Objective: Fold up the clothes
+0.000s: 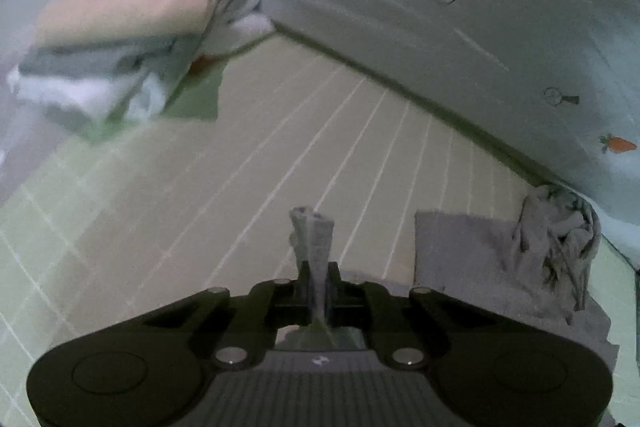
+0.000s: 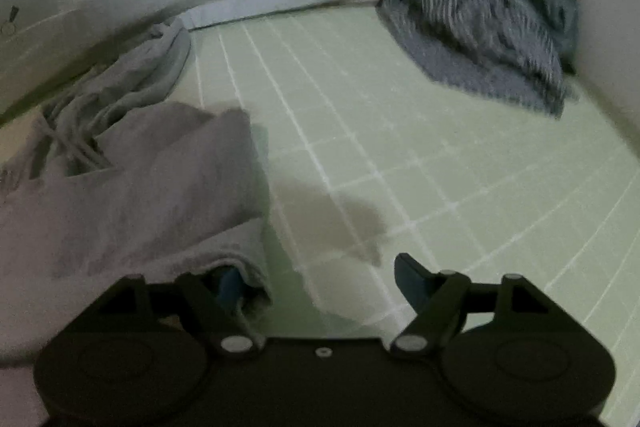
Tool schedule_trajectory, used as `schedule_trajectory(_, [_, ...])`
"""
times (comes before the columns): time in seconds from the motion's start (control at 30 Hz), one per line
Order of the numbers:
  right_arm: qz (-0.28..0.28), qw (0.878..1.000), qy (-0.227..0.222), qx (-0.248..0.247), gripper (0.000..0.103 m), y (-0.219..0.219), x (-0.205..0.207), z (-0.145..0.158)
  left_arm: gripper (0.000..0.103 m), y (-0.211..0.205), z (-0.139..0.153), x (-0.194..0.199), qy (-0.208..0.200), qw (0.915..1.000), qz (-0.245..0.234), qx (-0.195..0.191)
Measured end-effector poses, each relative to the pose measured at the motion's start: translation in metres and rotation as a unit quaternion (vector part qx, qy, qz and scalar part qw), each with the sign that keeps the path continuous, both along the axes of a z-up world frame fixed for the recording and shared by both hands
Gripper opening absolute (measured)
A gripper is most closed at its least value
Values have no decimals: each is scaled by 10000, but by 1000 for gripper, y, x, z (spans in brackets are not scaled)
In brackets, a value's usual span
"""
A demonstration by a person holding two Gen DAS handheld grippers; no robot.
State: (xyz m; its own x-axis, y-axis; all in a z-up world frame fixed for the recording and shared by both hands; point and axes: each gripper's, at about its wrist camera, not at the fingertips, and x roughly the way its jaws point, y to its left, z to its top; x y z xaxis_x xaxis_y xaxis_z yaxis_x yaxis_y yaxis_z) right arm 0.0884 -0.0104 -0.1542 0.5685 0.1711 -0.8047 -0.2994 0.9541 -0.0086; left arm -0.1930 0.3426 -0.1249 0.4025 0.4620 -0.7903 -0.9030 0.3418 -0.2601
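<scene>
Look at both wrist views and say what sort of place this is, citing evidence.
Probably a bedroom, working on a bed: a pale green checked sheet underlies everything, a light blue carrot-print quilt lies bunched behind it, and crumpled grey clothes wait for folding.

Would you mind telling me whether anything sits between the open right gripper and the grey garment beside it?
Nothing visible does. The right gripper is open, and its left finger already sits at the folded edge of the grey garment. Only bare green checked sheet lies ahead. The striped clothes pile sits far off.
</scene>
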Motion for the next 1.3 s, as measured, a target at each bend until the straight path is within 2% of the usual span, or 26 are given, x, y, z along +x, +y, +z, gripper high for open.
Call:
schedule_trajectory(0.07, [75, 9999, 12, -83, 78, 4, -2, 1, 8, 2, -6, -2, 78, 9999, 31, -111])
schedule_trajectory(0.2, [85, 9998, 183, -29, 79, 3, -4, 8, 26, 5, -14, -4, 75, 9993, 121, -349])
schedule_trajectory(0.27, [95, 9994, 330, 81, 81, 1, -8, 11, 26, 5, -18, -3, 75, 9991, 85, -399])
schedule_trajectory(0.37, [81, 9990, 383, 227, 82, -4, -15, 19, 22, 3, -22, 0, 124, 9990, 60, -428])
schedule_trajectory(0.47, [-29, 9990, 146, 415, 82, -11, -24, 33, 7, 1, -21, 0, 54, 9990, 13, -452])
schedule_trajectory(0.5, [-85, 9987, 42, 493, 83, -14, -25, 38, 6, 1, -21, 1, 24, 9989, -5, -460])
schedule_trajectory(0.63, [-365, 9965, -304, 681, 83, -22, -27, 52, 5, -8, -4, 21, -262, 9982, -439, -329])
schedule_trajectory(0.77, [-571, 9950, -336, 742, 84, -27, -25, 53, 5, -19, 15, 47, -583, 9934, -973, -187])
schedule_trajectory(0.87, [-617, 9950, -237, 755, 84, -29, -24, 48, 6, -39, 34, 80, -1012, 9766, -1886, -201])
schedule_trajectory(0.93, [-595, 9955, -237, 704, 84, -28, -24, 46, 13, -52, 39, 97, -1054, 9676, -2285, -214])
schedule_trajectory(0.97, [-577, 9958, -249, 670, 84, -27, -24, 46, 30, -57, 41, 104, -1047, 9637, -2446, -220])
schedule_trajectory(1.0, [-544, 9960, -264, 659, 84, -25, -24, 46, 52, -63, 44, 111, -1040, 9596, -2606, -227])
schedule_trajectory(1.03, [-499, 9961, -282, 665, 84, -24, -24, 47, 64, -65, 45, 114, -977, 9598, -2626, -173])
schedule_trajectory(1.07, [-454, 9963, -301, 672, 85, -22, -24, 48, 78, -64, 46, 112, -866, 9636, -2528, -69])
schedule_trajectory(1.13, [-273, 9966, -405, 663, 96, -15, -25, 50, 80, -62, 47, 107, -610, 9713, -2298, 122])
schedule_trajectory(1.17, [-150, 9967, -460, 657, 98, -10, -25, 51, 85, -58, 46, 103, -449, 9758, -2131, 170])
schedule_trajectory(1.2, [-5, 9966, -501, 659, 100, -3, -26, 52, 88, -53, 43, 98, -281, 9800, -1960, 196])
schedule_trajectory(1.3, [472, 9948, -464, 772, 100, 26, -24, 54, 88, -41, 30, 86, 384, 9872, -1533, 217])
